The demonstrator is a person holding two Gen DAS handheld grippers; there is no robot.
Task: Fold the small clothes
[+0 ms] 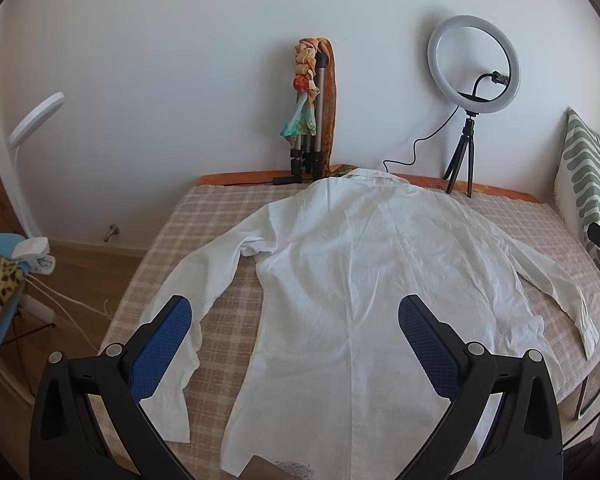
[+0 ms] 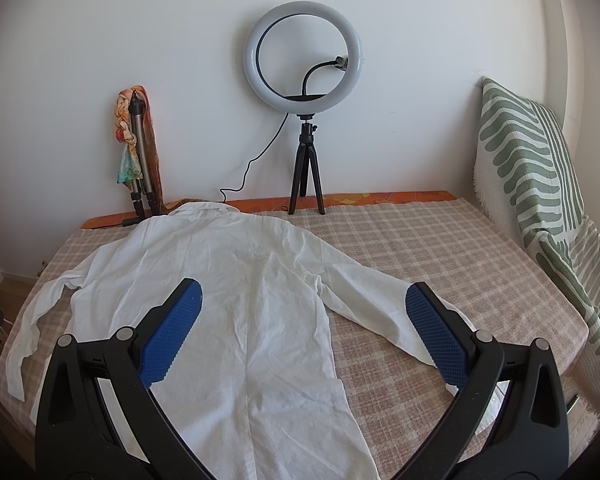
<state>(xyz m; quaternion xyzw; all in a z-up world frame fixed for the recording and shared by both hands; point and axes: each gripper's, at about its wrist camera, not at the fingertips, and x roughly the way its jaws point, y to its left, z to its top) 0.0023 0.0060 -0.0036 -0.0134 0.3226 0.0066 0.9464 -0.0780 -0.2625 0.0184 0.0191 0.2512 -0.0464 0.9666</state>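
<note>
A white long-sleeved shirt (image 1: 352,272) lies spread flat, back side up, on a checked bed cover (image 1: 220,208), collar at the far end, both sleeves stretched out to the sides. It also shows in the right wrist view (image 2: 228,280). My left gripper (image 1: 295,320) is open and empty, held above the shirt's lower part near its left sleeve. My right gripper (image 2: 303,308) is open and empty, above the shirt's lower right side and right sleeve (image 2: 372,300).
A ring light on a small black tripod (image 2: 305,92) stands at the far edge by the wall, its cable trailing left. A folded tripod with scarves (image 1: 312,120) leans on the wall. A green-patterned cushion (image 2: 532,160) stands at right. A lamp (image 1: 32,152) and chair are at left.
</note>
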